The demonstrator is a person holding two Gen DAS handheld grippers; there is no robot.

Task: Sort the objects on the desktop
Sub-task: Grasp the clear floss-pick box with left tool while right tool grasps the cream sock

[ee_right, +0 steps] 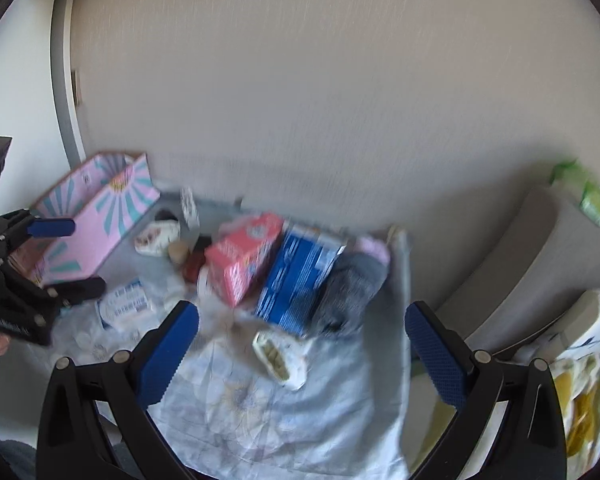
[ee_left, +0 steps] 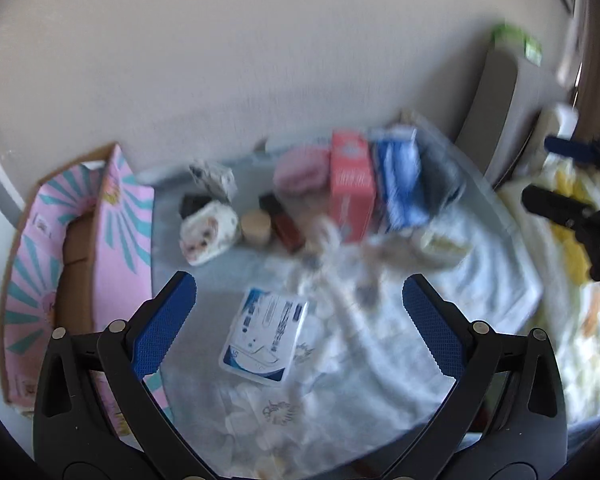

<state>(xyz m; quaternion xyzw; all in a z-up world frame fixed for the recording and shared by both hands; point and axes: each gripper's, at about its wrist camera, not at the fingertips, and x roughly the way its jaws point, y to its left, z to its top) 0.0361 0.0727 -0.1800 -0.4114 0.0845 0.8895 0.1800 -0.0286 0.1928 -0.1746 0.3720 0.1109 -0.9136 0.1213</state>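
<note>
My left gripper (ee_left: 298, 320) is open and empty above a white and blue packet (ee_left: 265, 337) lying on the pale cloth-covered table (ee_left: 380, 360). My right gripper (ee_right: 302, 350) is open and empty above a small white pouch (ee_right: 282, 356). Behind them stand a red box (ee_left: 351, 184) (ee_right: 242, 260), a blue box (ee_left: 398, 184) (ee_right: 300, 276) and a grey knitted item (ee_right: 350, 292). A white patterned pouch (ee_left: 209, 230), a beige round jar (ee_left: 256, 227) and a dark red item (ee_left: 286, 224) lie at the back left. Both views are blurred.
An open pink cardboard box (ee_left: 116, 232) (ee_right: 100, 220) with teal rays stands at the table's left edge. A beige wall runs behind. A grey cushion (ee_right: 540, 248) and a green pack (ee_right: 588, 196) are on the right, with yellow-white fabric (ee_left: 572, 216) beside the table.
</note>
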